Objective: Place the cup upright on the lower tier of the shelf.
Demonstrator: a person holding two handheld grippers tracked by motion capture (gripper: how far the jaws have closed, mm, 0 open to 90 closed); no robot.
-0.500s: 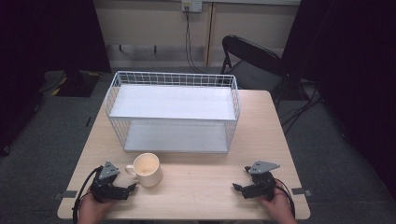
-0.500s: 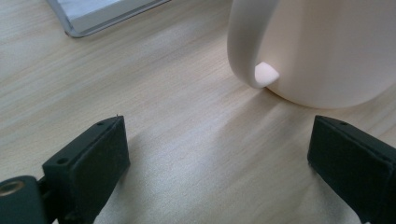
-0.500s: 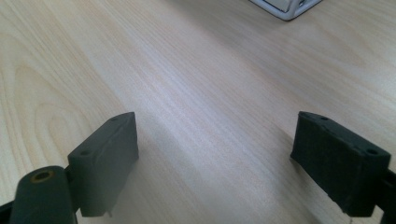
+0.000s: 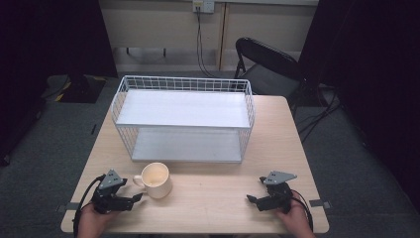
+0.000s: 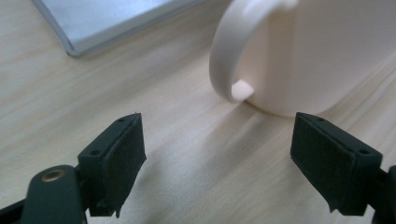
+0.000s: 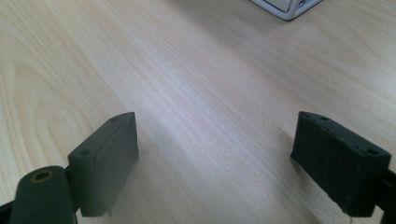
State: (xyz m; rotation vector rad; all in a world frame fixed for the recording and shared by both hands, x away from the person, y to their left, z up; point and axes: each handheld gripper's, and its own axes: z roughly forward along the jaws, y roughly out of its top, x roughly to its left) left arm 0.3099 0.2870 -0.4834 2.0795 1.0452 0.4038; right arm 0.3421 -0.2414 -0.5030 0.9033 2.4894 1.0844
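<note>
Left gripper [image 4: 133,198] sits at the near left of the table with its jaws spread wide and nothing between them, aimed at the cream mug [image 4: 155,179] just ahead of it and a little to its right. In the left gripper view the mug [image 5: 308,51] stands upright close beyond the jaw tips, its handle [image 5: 229,60] turned toward the gripper and set roughly between the two pads, not yet touched. The handle loop stands vertical, so the jaws would close across it from either side, or the gripper could shift right to span the body. Right gripper [image 4: 253,199] rests well apart at the near right, jaws equally wide and empty over bare wood, so the left hand is clearly the nearer one. Behind the mug stands the white wire shelf basket [image 4: 184,84], open toward the person.
</note>
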